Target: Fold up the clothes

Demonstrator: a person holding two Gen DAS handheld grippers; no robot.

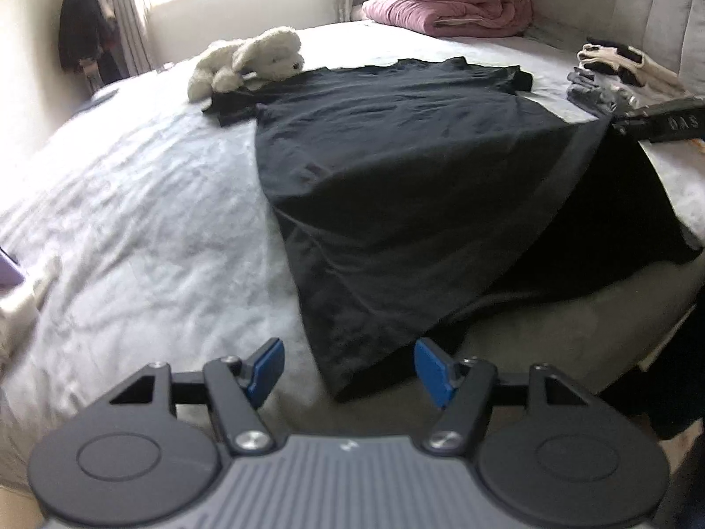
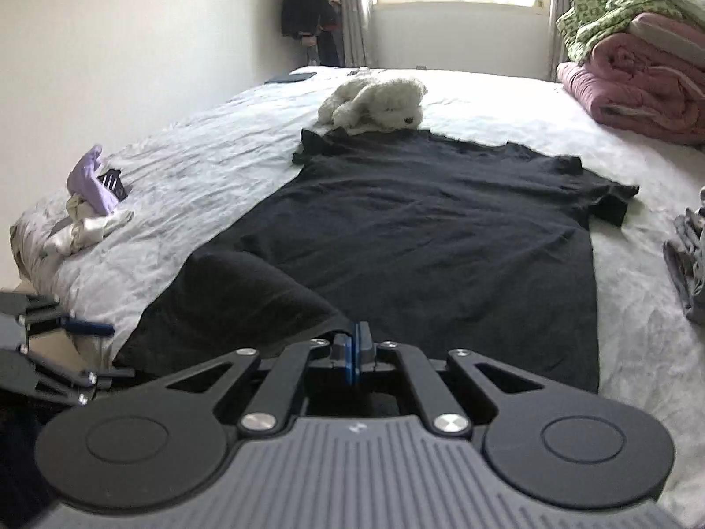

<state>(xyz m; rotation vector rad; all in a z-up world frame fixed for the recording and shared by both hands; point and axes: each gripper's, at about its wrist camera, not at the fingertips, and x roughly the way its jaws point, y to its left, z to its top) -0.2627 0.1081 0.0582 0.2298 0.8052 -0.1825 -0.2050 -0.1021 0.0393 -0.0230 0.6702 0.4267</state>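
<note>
One bed [image 2: 211, 150], white sheet. One black T-shirt [image 2: 440, 229] spread flat on it, long axis running hem near the grippers to collar beside one white plush toy [image 2: 379, 103]. Two folded quilts [image 2: 639, 92] far right, pink under green. Right gripper [image 2: 358, 352]: jaws closed, apparently pinching the lifted hem, though the contact is dark. Left gripper [image 1: 348, 368]: jaws apart, empty, above the hem corner.

A shirt [image 2: 432, 229] lies on the bed [image 2: 211, 167], stuffed toy [image 2: 374, 103] behind it.

Black T-shirt [image 2: 423, 229] spread flat on bed, near hem corner lifted.
</note>
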